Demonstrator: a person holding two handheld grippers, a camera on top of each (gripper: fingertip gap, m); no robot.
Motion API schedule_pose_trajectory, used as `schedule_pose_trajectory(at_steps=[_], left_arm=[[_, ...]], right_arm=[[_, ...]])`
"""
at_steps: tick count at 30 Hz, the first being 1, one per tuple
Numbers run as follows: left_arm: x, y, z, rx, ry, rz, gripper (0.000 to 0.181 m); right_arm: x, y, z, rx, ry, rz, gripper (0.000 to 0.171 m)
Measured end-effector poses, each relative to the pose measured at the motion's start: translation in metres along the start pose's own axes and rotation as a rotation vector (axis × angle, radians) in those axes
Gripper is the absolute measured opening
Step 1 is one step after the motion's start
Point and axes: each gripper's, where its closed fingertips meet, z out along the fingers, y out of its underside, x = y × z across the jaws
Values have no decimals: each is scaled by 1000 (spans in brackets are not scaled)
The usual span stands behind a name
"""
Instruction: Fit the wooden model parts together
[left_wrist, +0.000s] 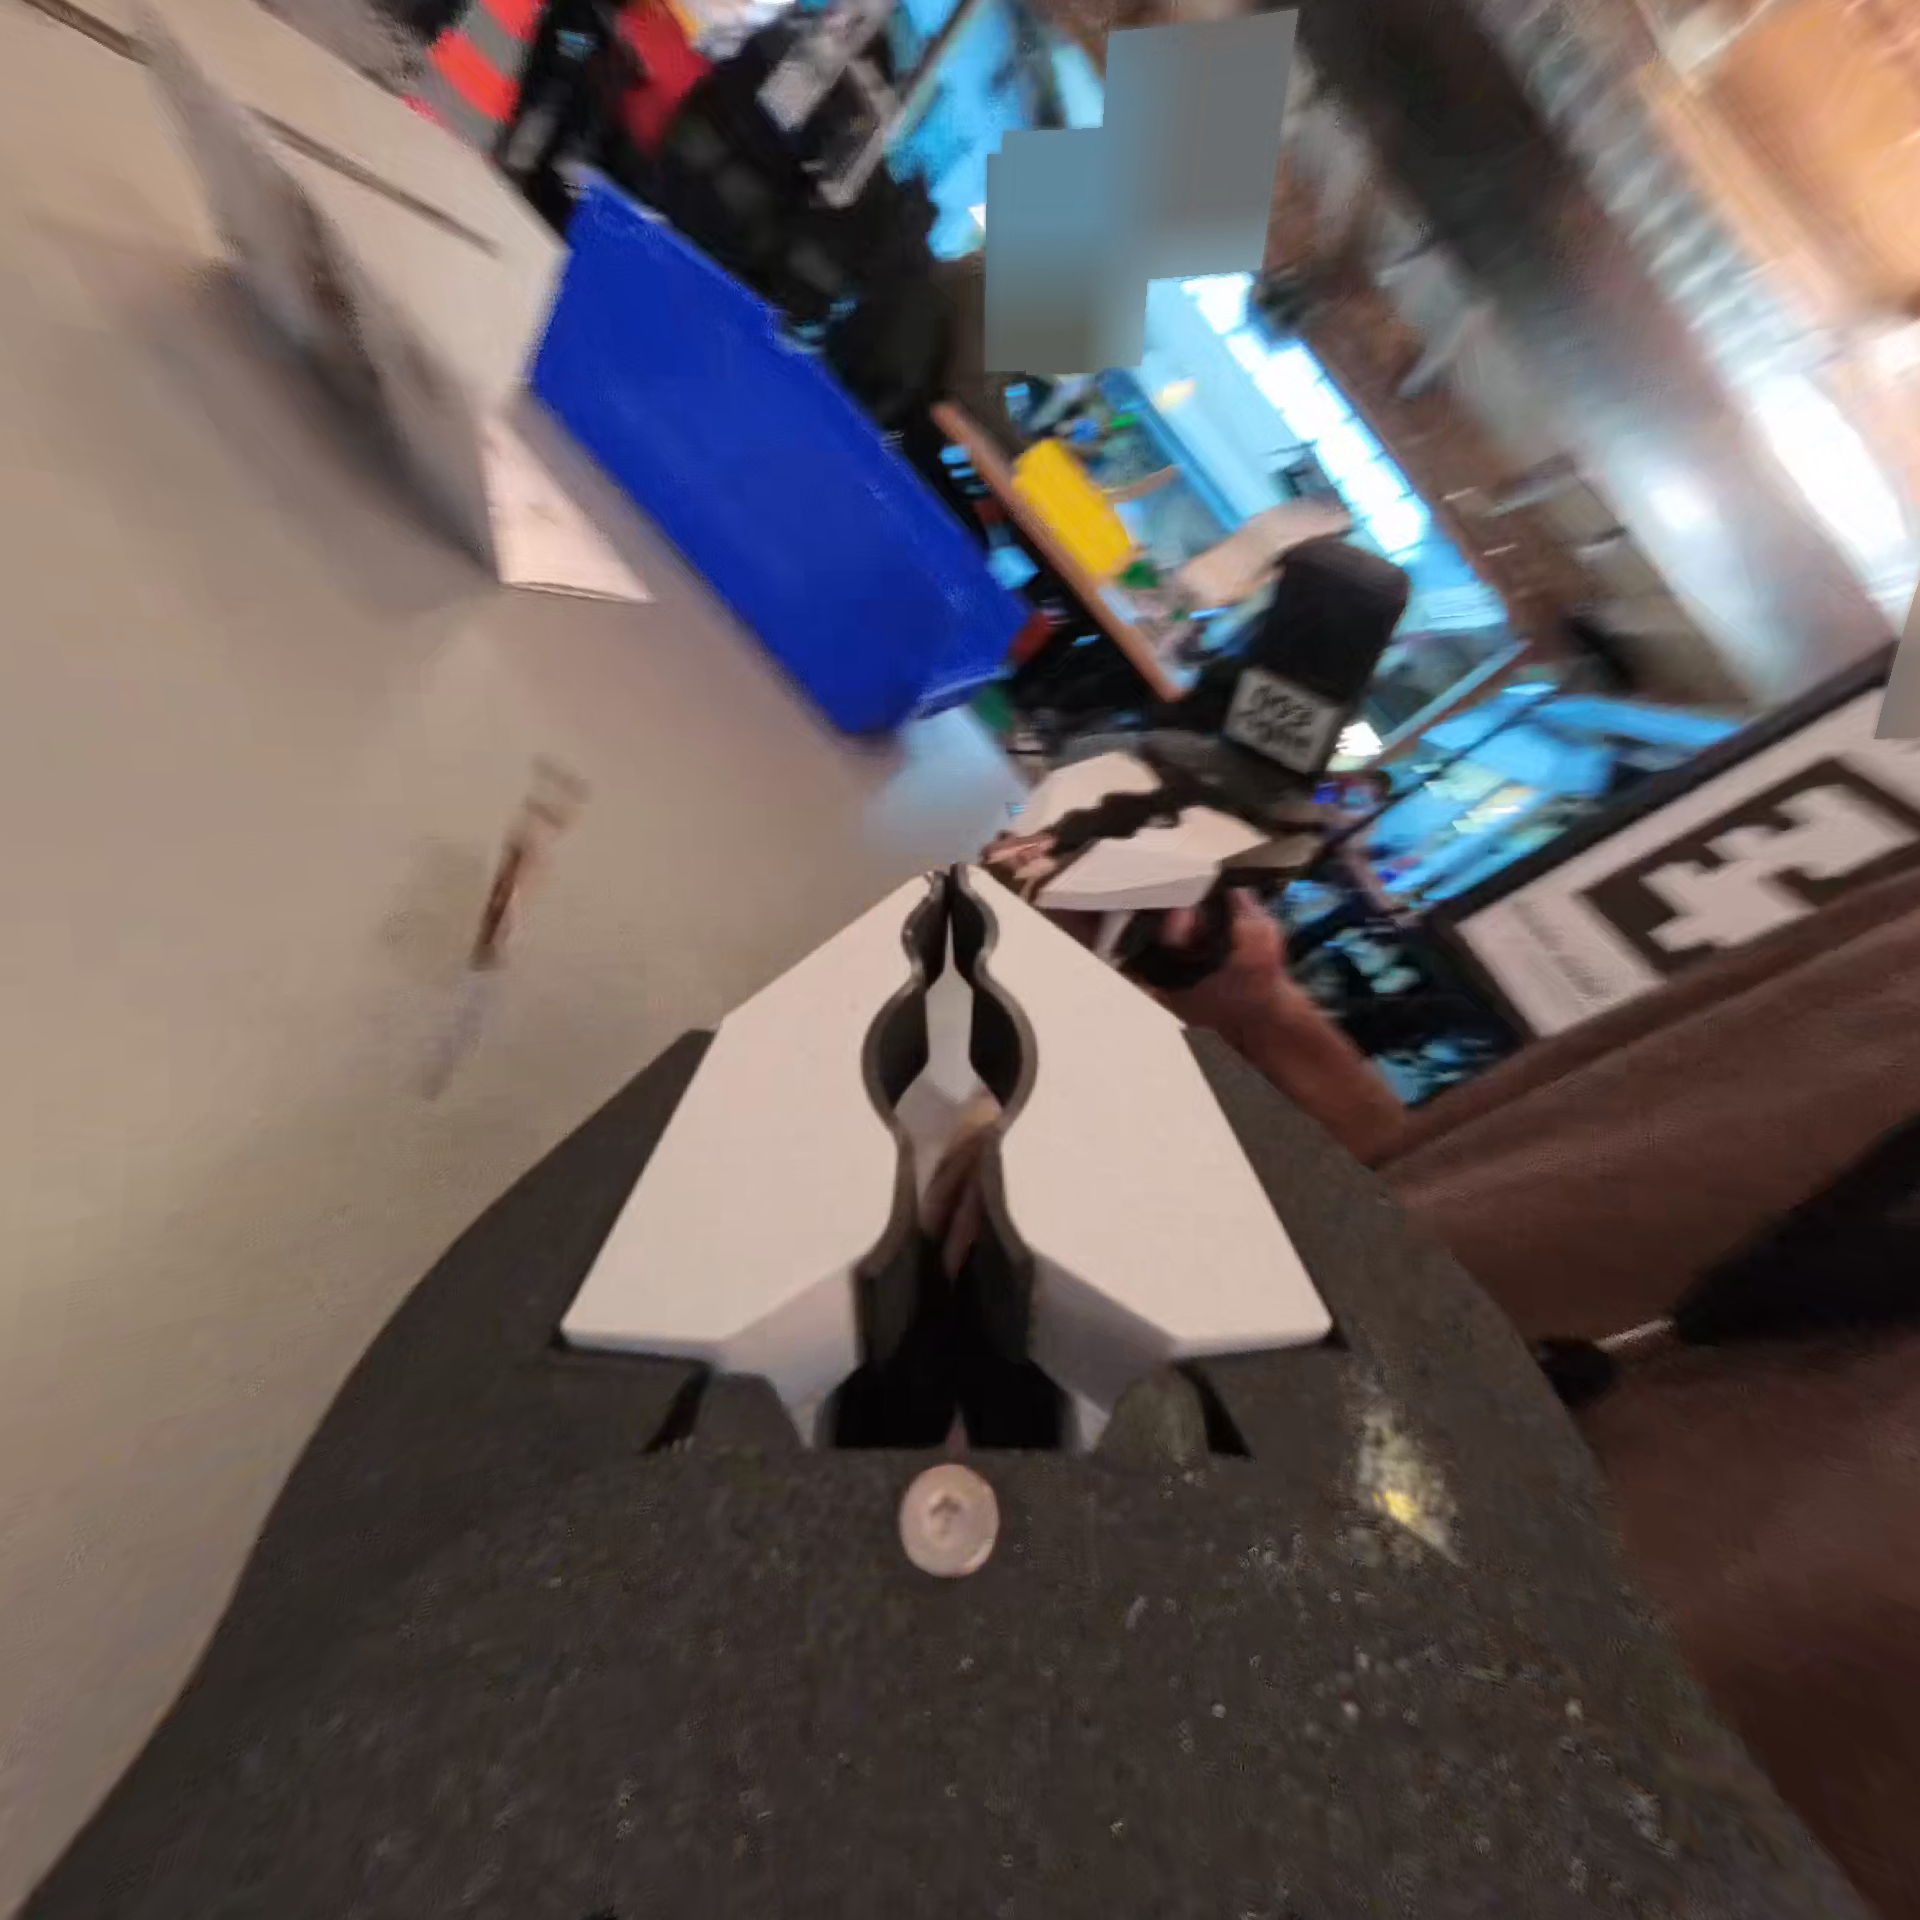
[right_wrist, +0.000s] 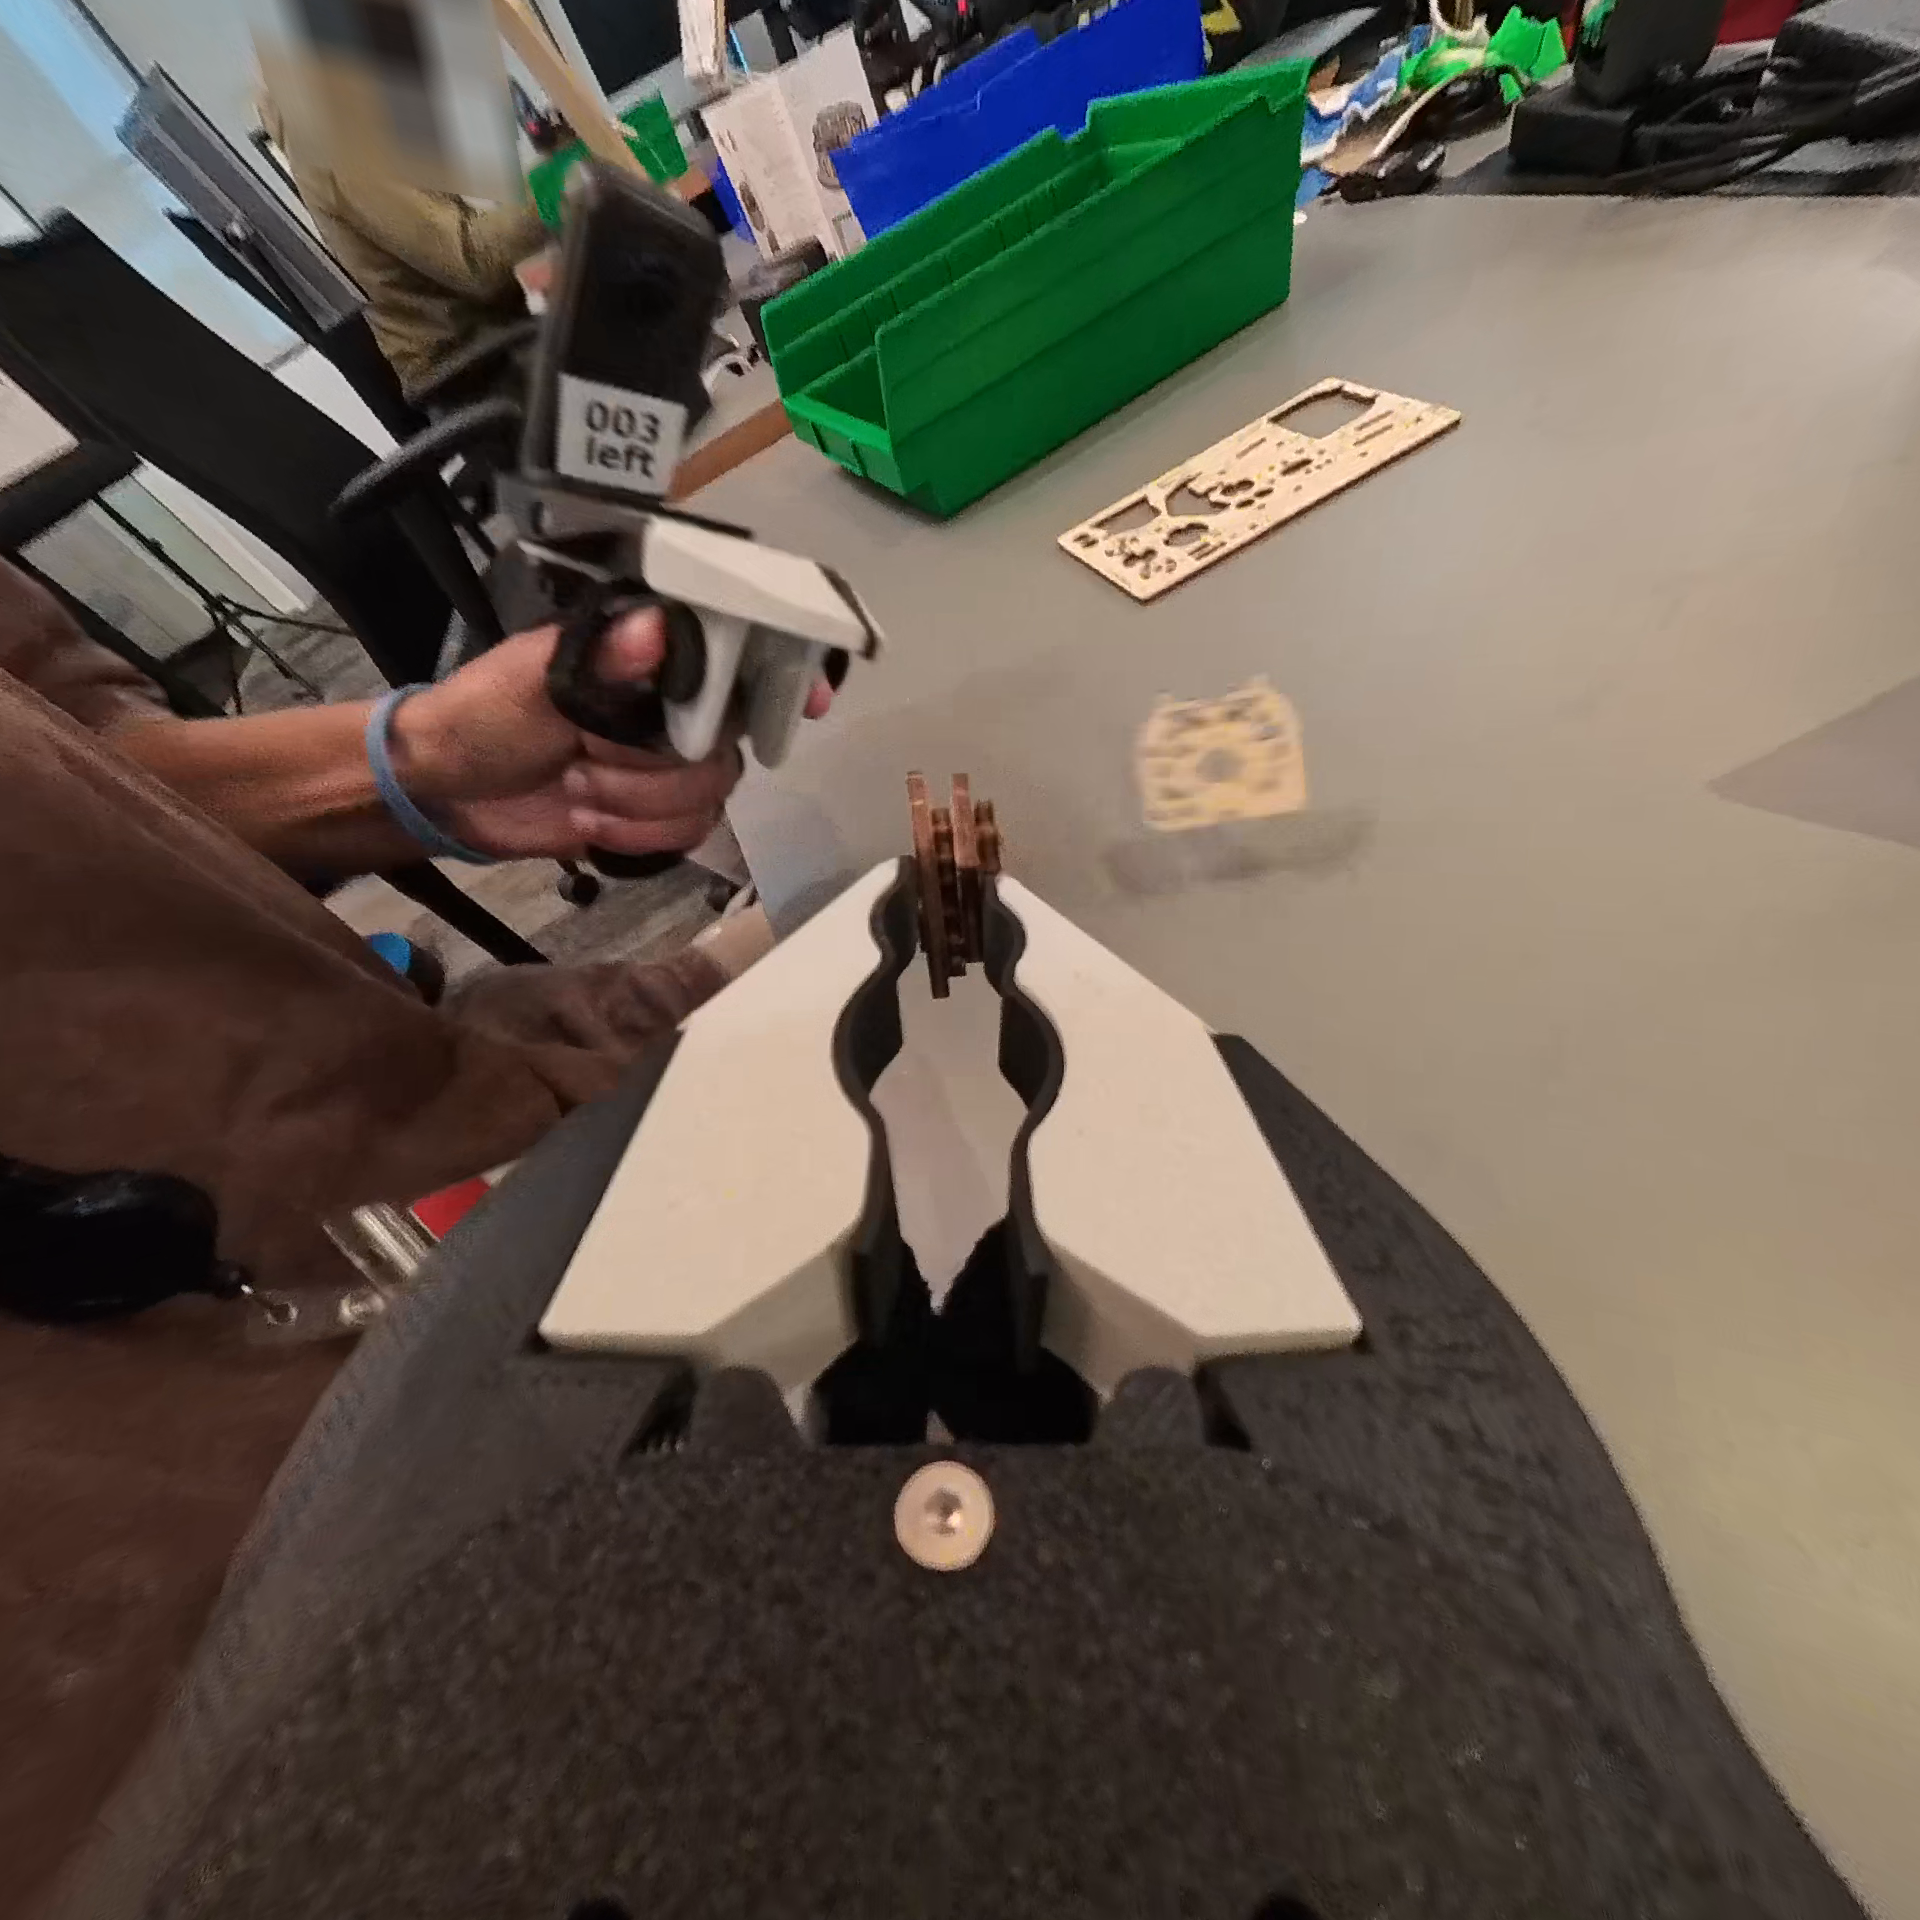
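I am holding a small wooden sub-assembly (right_wrist: 951, 883), several thin laser-cut pieces stacked edge-on, pinched at the very tips of my right tool (right_wrist: 954, 914), lifted above the near part of the grey tabletop (right_wrist: 1558, 831). My left tool (right_wrist: 831, 665) is raised off to the side with its fingers drawn together to a narrow slit; its own view shows nothing wooden between the tips, though that view is badly smeared, so a very thin piece there cannot be ruled out.

The other parts are lying farther out on the tabletop: a long cut-out wooden sheet (right_wrist: 1257, 488) toward the far edge, just in front of a green plastic bin (right_wrist: 1039, 343), and a smaller squarish wooden sheet (right_wrist: 1216, 769) nearer to me, blurred. A blue bin (right_wrist: 997, 135) is standing behind the green one.

To do this step well, I judge I should be keeping the right grip steady and light, since the stack is held only by its lower edge and could twist or slip. The left tool would need to bring the next piece in square to the slots and push along the slot line, not across the thin plywood, which looks easy to snap.

A white label with printed characters is fixed to the body of the left tool; a black-and-white marker sheet (left_wrist: 1714, 873) shows beyond the tabletop.
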Motion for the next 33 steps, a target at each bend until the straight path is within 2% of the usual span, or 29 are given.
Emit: schedule_pose_trajectory(at_steps=[3, 6, 9, 10, 13, 17, 23, 29, 33], left_arm=[[-26, 13, 5, -146, -187, 220, 0], [-51, 13, 2, -256, -323, 333, 2], [-81, 5, 13, -429, -421, 493, 35], [-90, 2, 20, -497, -430, 564, 44], [-113, -7, 52, -612, -369, 784, 44], [-153, 6, 81, -813, -363, 696, 61], [-163, 6, 100, -675, -505, 719, 65], [-158, 12, 107, -549, -521, 652, 37], [-155, 14, 106, -575, -500, 688, 37]], right_arm=[[12, 4, -3, -25, 62, -2, 11], [27, 8, -19, -21, 112, 36, 11], [32, 4, -29, -4, 129, 31, 11], [31, 3, -29, -1, 124, 26, 11], [27, 3, -25, -8, 109, 18, 11], [27, 9, -23, -43, 130, -14, 11], [33, 8, -31, -18, 144, 4, 11], [37, 5, -35, 5, 131, 24, 11], [37, 4, -36, 9, 136, 19, 11]])
